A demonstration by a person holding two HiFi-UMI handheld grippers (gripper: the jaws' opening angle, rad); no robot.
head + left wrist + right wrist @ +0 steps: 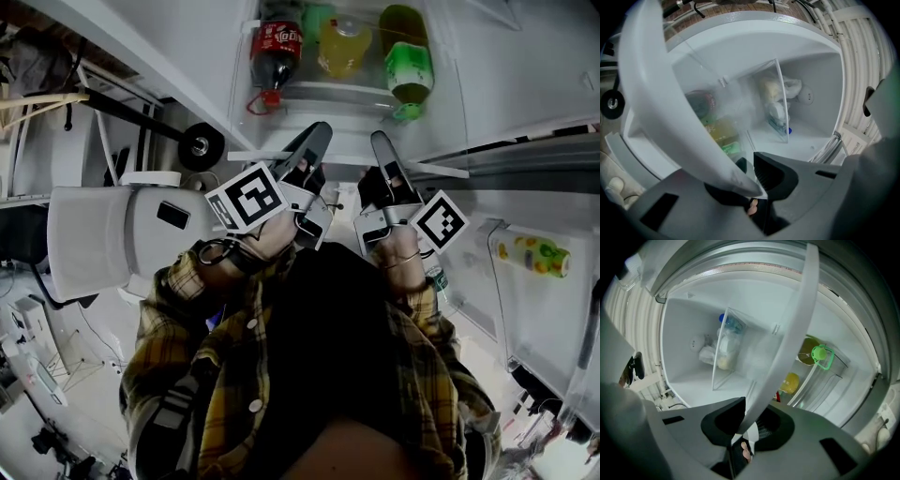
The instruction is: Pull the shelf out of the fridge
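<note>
At the upper middle of the head view, the shelf point(251, 156) sits inside the open fridge point(525, 84), its white front edge running across the frame, with a cola bottle point(277, 47), a yellow bottle point(344, 45) and a green bottle point(410, 66) lying just beyond that edge. The left gripper point(747, 176) has its jaws closed on the white edge, which slants in from the upper left of its own view. The right gripper point(747, 420), just beside it, likewise clamps the edge, which comes down from the top of its view.
</note>
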